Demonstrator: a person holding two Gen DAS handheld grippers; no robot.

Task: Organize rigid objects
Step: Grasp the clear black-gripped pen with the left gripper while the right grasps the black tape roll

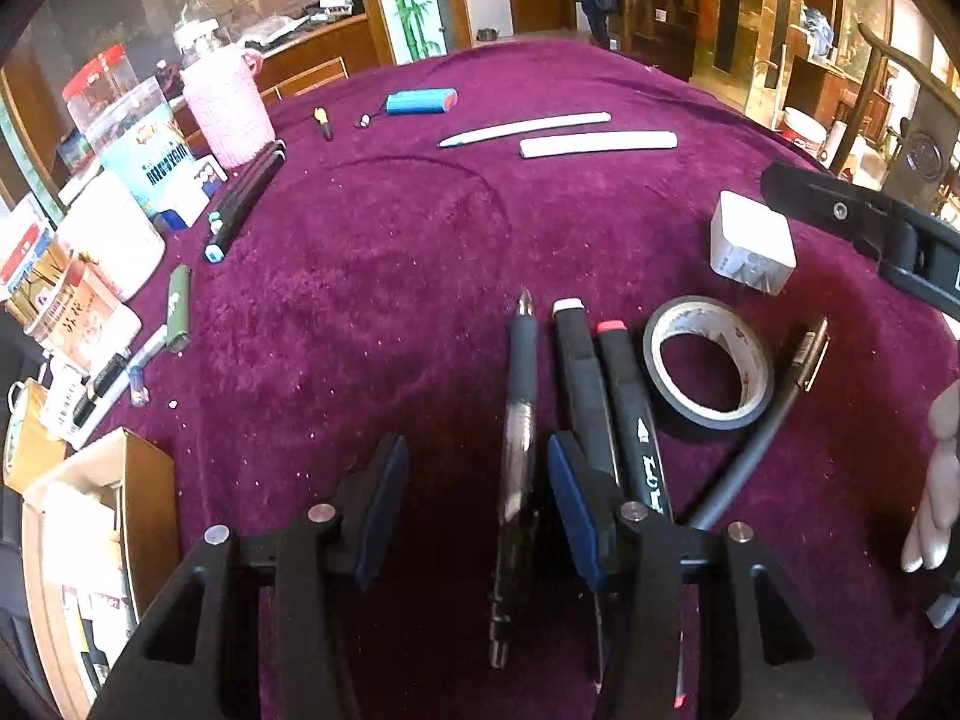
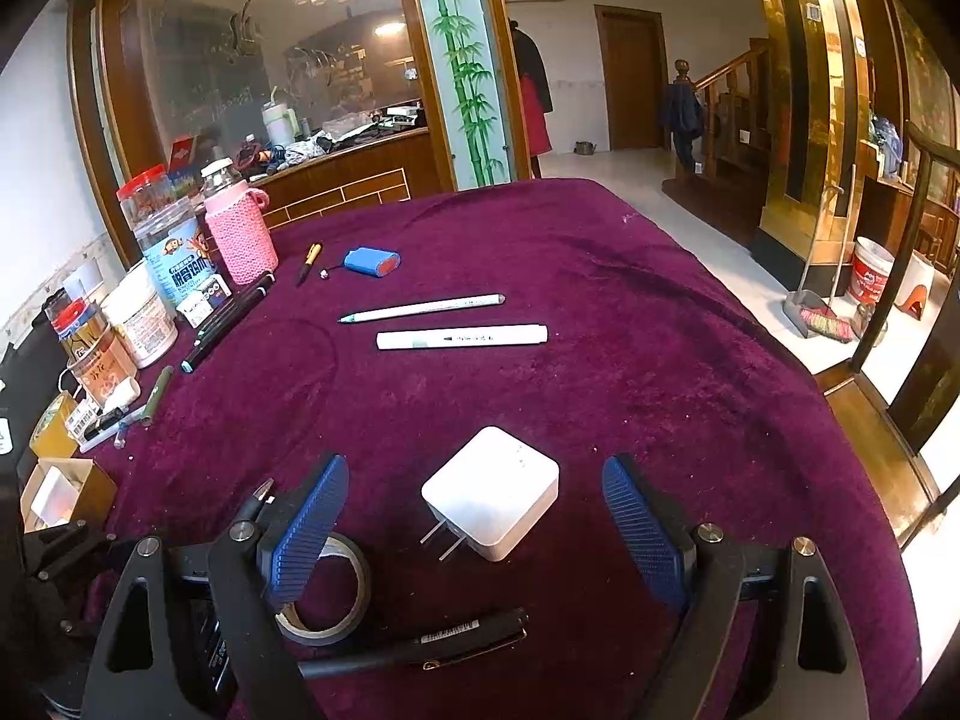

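On the purple cloth, my left gripper [image 1: 477, 468] is open. A black gel pen [image 1: 519, 420] lies between its fingers, close to the right one. Two black markers [image 1: 606, 396] lie just right of it, then a roll of black tape [image 1: 708, 363] and a dark pen [image 1: 774, 408]. My right gripper [image 2: 477, 525] is open and straddles a white plug adapter [image 2: 492, 492], which rests on the cloth, prongs toward me. The tape [image 2: 327, 594] and the dark pen [image 2: 444, 639] lie near its left finger. The adapter also shows in the left wrist view [image 1: 750, 243].
Two white pens [image 2: 444, 321] and a blue battery pack [image 2: 372, 261] lie mid-table. Jars, a pink knitted bottle [image 2: 240, 228], black markers [image 2: 231, 318] and small pens crowd the left edge. A cardboard box [image 1: 96, 516] sits at the near left. The table drops off at right.
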